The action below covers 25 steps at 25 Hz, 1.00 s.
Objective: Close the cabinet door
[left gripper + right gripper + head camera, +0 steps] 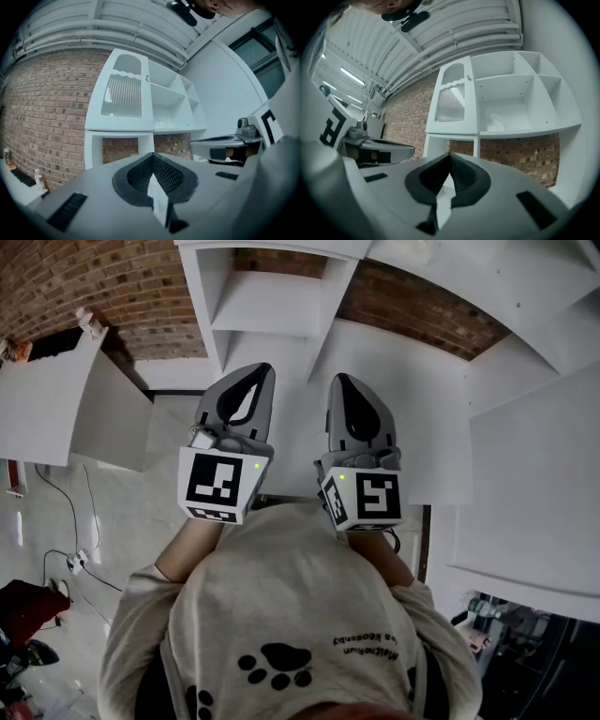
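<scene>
While my left claw (255, 376) and right claw (342, 382) are both pinched together, empty, the cabinet door (452, 96) sits upper-middle in the right gripper view, just left of the open shelves (511, 96).

A red brick wall (51, 117) meets a plain white wall (225, 98) at the right. Overhead runs a ribbed white ceiling (93, 23) with strip lights (351, 75). Windows (262, 51) sit high up. Cables (89, 498) trail over the pale floor (131, 493).
</scene>
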{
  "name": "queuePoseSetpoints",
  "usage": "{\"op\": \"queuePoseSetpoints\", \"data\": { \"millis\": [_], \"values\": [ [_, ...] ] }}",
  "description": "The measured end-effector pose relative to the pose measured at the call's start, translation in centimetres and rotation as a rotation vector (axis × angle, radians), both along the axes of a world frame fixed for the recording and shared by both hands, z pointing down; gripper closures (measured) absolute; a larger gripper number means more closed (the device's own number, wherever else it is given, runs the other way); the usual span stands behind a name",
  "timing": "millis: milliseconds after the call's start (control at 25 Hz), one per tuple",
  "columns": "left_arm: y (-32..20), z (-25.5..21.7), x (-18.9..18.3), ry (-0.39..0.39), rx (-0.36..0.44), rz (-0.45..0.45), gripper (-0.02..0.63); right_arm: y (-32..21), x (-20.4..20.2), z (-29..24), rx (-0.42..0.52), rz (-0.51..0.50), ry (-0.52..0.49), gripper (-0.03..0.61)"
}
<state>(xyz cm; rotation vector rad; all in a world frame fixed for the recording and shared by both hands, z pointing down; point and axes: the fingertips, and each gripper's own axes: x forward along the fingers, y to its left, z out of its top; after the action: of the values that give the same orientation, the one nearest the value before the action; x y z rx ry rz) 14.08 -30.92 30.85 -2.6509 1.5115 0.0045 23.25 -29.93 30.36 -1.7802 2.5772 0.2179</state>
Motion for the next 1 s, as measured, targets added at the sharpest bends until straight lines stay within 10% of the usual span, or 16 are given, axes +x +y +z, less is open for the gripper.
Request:
{"op": "queuePoseSetpoints", "data": {
  "millis": [1000],
  "values": [
    [1.4, 3.2, -0.5, 0.003, -0.046, -0.011, 0.604, 1.1, -0.6, 2.9, -0.042, 0.004, -0.002, 0.569]
  ]
}}
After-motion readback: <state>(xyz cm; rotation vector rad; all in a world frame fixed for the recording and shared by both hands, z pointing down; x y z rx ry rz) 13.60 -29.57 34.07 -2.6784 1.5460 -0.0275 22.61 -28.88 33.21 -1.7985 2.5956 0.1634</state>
